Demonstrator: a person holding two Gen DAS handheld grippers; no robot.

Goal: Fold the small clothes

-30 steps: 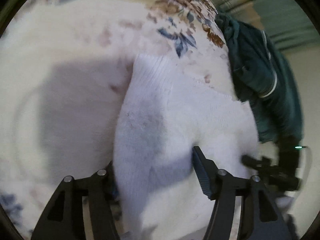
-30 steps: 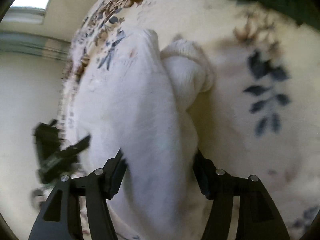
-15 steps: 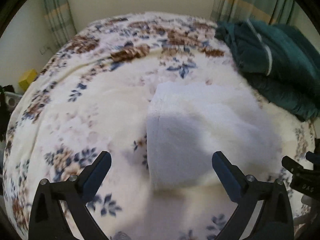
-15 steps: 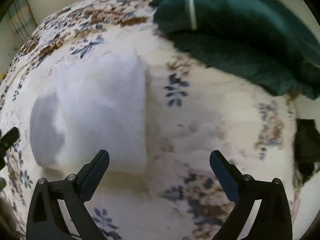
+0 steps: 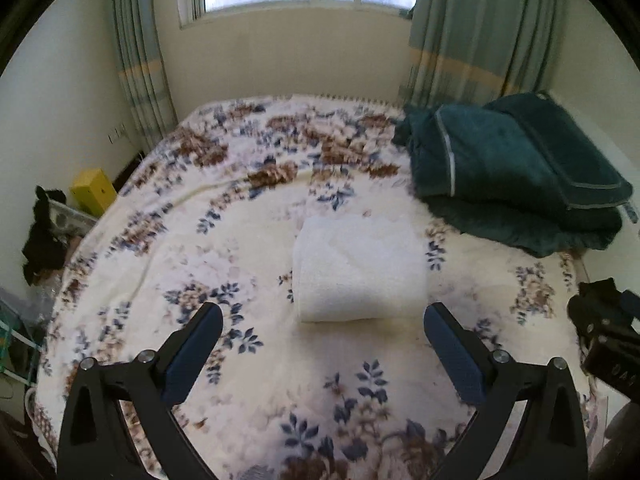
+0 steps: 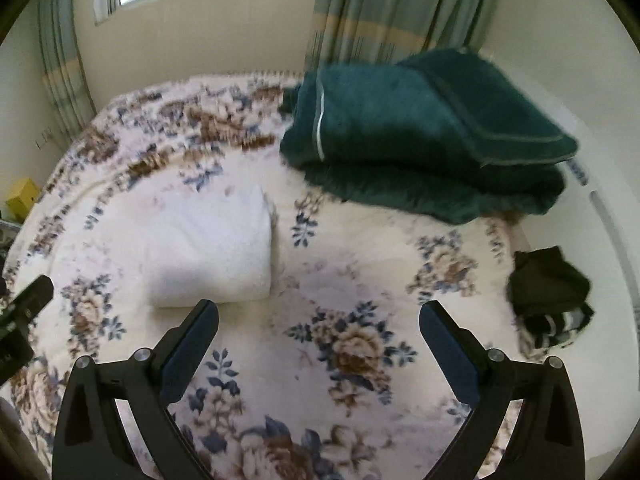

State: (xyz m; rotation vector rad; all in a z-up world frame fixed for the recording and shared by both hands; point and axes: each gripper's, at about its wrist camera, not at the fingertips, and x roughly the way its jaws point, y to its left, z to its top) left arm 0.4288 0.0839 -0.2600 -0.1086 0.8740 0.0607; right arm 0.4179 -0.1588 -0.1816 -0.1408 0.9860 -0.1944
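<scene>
- White garment (image 5: pixel 360 268): folded into a compact rectangle, lying near the middle of the floral bedspread (image 5: pixel 200 248), free of both grippers.
- Left gripper (image 5: pixel 322 346): released, jaws spread wide with nothing between them, held above the bed on the near side of the garment; its jaws have just been opening.
- Right gripper (image 6: pixel 318 344): likewise released and empty, its jaws just opened, above bare bedspread with the garment just beyond its left finger.
- Judgement: this piece looks finished. The dark garment (image 6: pixel 548 300) near the bed's right edge appears to be the next candidate.
- Risk: a low sweep across the bed could snag the top layer of the white garment and spring the fold open; the soft, plush bedspread gives little to hold it in place.
- Risk: the dark garment sits close to the edge, so a nudge outward could push it off the bed.
- Open room: bare bedspread lies to the left and in front; the folded green blanket (image 5: pixel 516 172) fills the far right corner, well apart from the white garment.
</scene>
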